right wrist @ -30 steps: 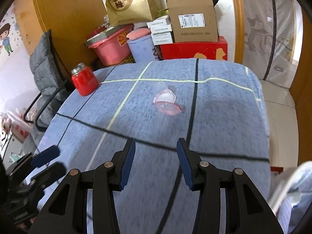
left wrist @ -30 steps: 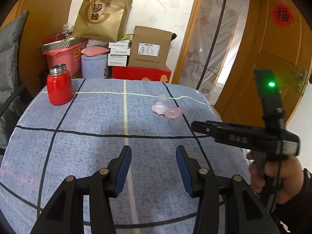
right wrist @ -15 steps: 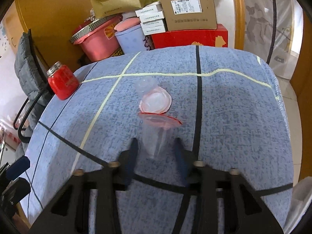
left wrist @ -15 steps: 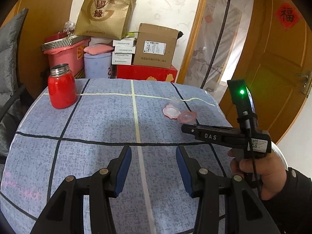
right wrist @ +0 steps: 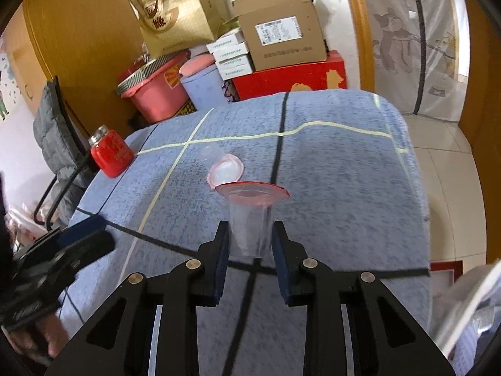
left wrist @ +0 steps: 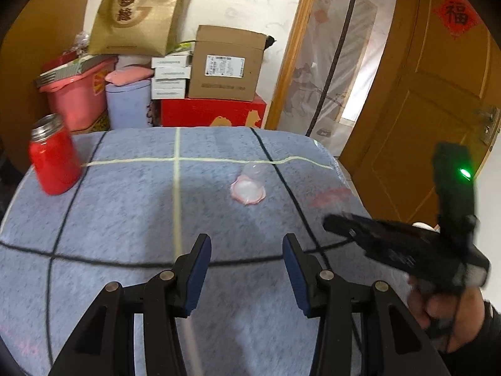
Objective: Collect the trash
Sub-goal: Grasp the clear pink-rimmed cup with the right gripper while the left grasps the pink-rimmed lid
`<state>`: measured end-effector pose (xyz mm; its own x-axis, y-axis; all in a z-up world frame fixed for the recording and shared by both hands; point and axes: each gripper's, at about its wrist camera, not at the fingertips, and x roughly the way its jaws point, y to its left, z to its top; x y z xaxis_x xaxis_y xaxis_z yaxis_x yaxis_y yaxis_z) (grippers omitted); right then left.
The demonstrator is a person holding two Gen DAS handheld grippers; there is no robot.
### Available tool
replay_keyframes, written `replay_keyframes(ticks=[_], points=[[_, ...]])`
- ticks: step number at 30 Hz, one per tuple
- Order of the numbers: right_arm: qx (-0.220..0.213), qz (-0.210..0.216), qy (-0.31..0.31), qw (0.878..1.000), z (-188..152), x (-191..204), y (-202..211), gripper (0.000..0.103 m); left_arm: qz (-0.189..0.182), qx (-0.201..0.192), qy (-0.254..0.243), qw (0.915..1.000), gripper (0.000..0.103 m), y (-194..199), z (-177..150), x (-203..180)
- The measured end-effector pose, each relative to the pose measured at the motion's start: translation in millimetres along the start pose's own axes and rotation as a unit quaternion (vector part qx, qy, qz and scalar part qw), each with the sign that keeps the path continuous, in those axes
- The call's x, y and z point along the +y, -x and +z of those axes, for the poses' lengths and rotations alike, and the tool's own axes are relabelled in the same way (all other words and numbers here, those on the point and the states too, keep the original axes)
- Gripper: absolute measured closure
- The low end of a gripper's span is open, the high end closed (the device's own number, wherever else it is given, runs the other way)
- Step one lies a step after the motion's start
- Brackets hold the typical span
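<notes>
— Closing has just been done by the right gripper (right wrist: 250,244): its jaws are now pinched on the clear cup (right wrist: 250,219), lifted at six o'clock from the lid (right wrist: 226,169).
— And the left gripper (left wrist: 245,277)?
— Its jaws are kept spread, empty. One piece is counted as collected; the lid is left on the worktop (right wrist: 344,169).

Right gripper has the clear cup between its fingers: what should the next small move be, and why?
Probably lift the cup clear and carry it off. The right gripper has just been closing and is shut on its sides, and a second cup remains on the cloth.
</notes>
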<state>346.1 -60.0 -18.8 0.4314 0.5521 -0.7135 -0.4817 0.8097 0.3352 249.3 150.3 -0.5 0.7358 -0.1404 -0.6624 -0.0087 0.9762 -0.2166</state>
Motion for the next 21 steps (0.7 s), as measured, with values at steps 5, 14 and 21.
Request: replay_keyframes(ticks=[5, 14, 21], points=[[-0.010, 0.003, -0.011, 1.000, -4, -12, 17, 0.075, 0.001, 0.012, -0.001, 0.9999, 0.056, -36, 16, -6], [-0.010, 0.011, -0.022, 1.000, -7, -29, 22, 0.075, 0.020, 0.024, 0.001, 0.9995, 0.056, -96, 36, -4], [-0.009, 0.013, -0.030, 0.999, -8, -41, 20, 0.075, 0.023, 0.027, -0.005, 0.9994, 0.056, -122, 47, -9]])
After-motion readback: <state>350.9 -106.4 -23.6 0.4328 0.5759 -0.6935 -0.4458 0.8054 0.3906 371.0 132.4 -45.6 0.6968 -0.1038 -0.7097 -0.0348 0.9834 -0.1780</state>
